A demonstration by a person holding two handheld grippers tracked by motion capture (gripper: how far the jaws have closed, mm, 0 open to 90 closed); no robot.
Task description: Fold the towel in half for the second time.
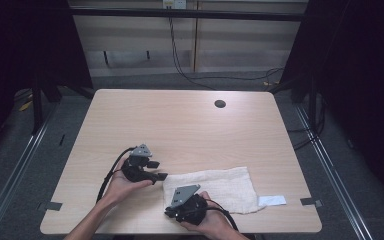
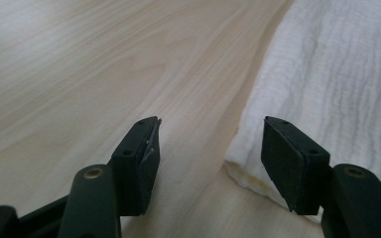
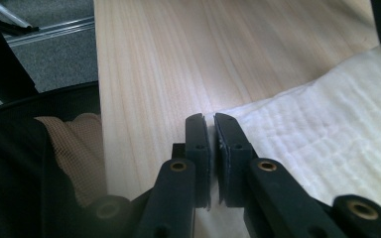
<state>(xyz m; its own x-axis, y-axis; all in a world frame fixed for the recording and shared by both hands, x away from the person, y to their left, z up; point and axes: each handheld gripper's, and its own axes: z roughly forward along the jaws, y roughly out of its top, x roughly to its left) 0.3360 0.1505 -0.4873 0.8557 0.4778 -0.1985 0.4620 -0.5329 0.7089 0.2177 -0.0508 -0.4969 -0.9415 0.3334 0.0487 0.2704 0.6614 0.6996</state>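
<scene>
Two corners of a white cloth, one set of fingers at each

My left gripper (image 1: 152, 170) hangs released, fingers (image 2: 141, 158) straddling the near corner of the soft, white, crinkled cotton cloth (image 1: 220, 189), which lies flat on the pale wooden worktop (image 1: 180, 125). My right gripper (image 3: 211, 148) is clenched at the cloth's edge; whether it has fabric, I cannot tell. Light, limp stuff, best pinched at the corners. A small white tag (image 1: 272, 200) lies beside the cloth; nothing blocks.

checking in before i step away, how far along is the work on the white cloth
Early. The white cloth lies spread flat on the wooden table, with no fold visible. In hand: the right gripper has its jaws nearly together at the cloth's near-left corner; whether they pinch fabric is unclear. The left gripper is open, its jaws straddling the cloth's left edge, not gripping. Gripping and moving the cloth remain.
</scene>
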